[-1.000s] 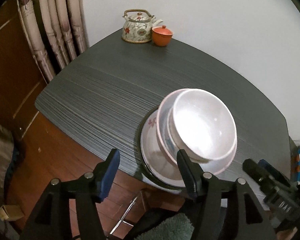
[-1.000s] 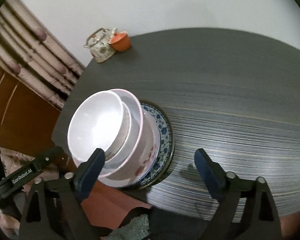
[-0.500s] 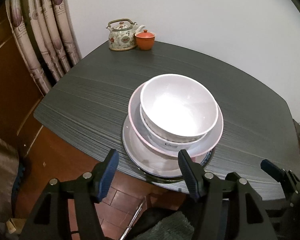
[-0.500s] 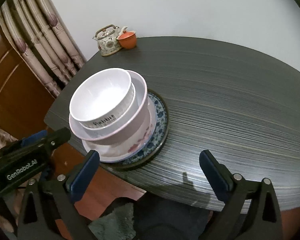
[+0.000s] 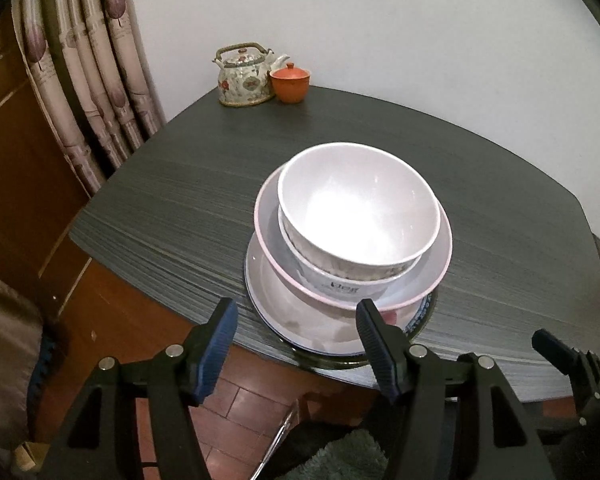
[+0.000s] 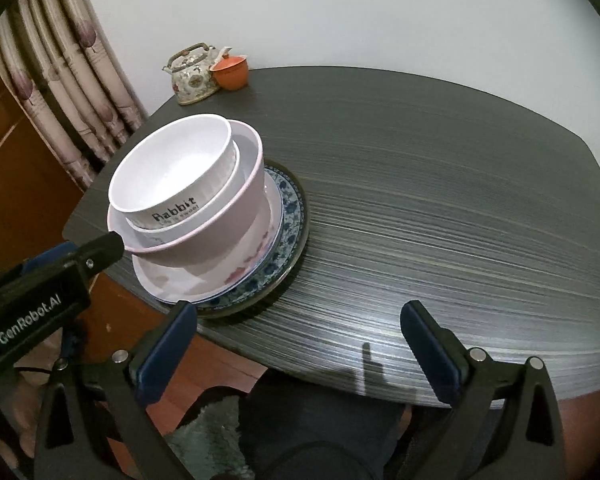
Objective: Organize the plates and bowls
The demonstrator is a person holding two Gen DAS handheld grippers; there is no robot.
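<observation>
Dish stack sits near front-left edge of dark table (image 6: 440, 184). Top white bowl (image 5: 358, 204) nests in second white bowl (image 5: 340, 280), both inside pink-rimmed bowl (image 6: 220, 236), on white plate (image 5: 296, 312), on blue-patterned plate (image 6: 288, 216).

Left gripper (image 5: 296, 338): jaws spread, empty, at stack's near edge; cannot tell if touching. Right gripper (image 6: 300, 344): jaws spread wide, empty, over bare table just right of stack.

Right view only: "Rabbit" text on top bowl, blue pattern clear. Left view only: top bowl's interior.

Teapot (image 5: 246, 76), orange lidded cup (image 5: 290, 84) at far corner, curtain (image 5: 88, 80) beside.
</observation>
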